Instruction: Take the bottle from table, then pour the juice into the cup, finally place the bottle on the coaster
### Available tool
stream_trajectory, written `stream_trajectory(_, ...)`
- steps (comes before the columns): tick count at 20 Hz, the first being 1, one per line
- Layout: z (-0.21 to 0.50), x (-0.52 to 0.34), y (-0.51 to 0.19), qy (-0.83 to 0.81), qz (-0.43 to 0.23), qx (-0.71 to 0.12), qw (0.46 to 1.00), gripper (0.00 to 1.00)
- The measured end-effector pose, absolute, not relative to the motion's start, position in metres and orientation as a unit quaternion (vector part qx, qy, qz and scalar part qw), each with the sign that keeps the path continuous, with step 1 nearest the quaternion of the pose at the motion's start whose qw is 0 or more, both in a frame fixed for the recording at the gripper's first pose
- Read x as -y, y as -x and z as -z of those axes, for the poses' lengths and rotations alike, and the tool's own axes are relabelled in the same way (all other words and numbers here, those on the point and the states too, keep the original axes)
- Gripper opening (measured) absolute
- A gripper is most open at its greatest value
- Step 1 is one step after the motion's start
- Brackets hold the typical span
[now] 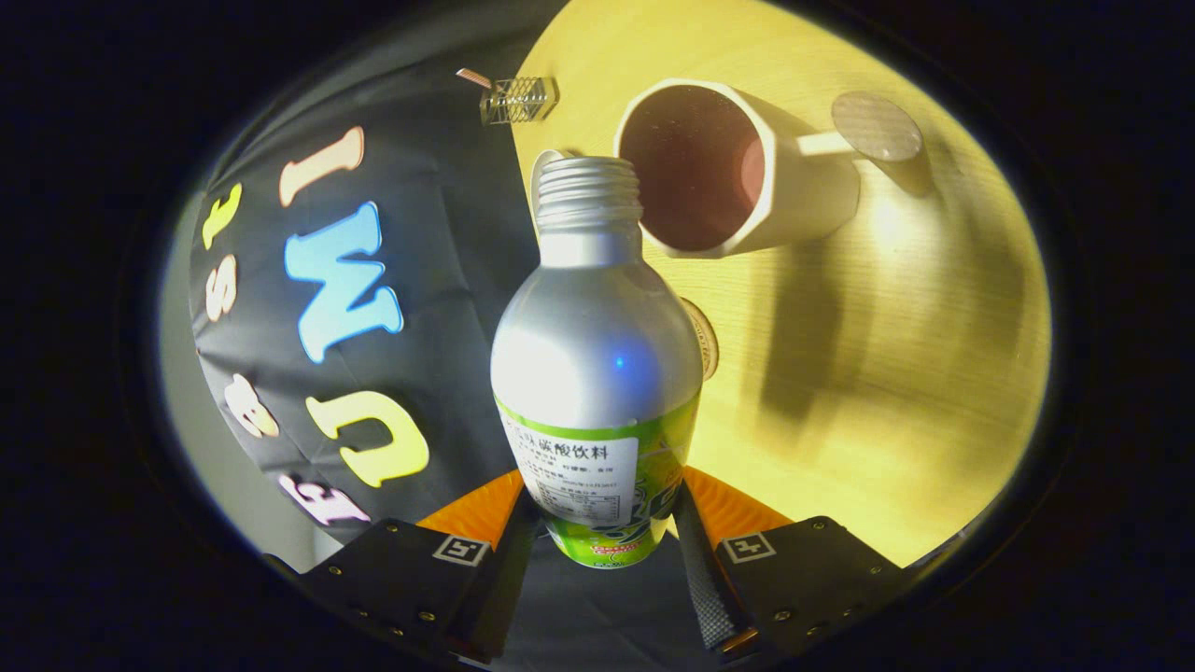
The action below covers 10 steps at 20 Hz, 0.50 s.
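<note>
Pale wooden tabletop (887,373), one, tilts across the view, so the lift looks done and pouring is under way or near. One silver aluminium bottle with a green label (597,373), uncapped, sits pinched between both fingers of the gripper (607,551), mouth at twelve o'clock. One white mug (747,168) lies at one o'clock. One round coaster (705,338), half hidden behind the bottle, awaits it.

Camera on tool (602,537), rolled sideways, close above table (887,373)
</note>
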<state>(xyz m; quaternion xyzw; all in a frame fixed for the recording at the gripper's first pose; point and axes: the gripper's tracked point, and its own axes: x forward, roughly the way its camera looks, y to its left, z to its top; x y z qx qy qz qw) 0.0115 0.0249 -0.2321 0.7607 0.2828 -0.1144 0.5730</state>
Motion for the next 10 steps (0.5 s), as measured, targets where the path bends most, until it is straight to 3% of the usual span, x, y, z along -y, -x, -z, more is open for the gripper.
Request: stream_trajectory(10,0.258,-0.045,-0.005,-0.642,0.116,-0.304,0.694,0.75)
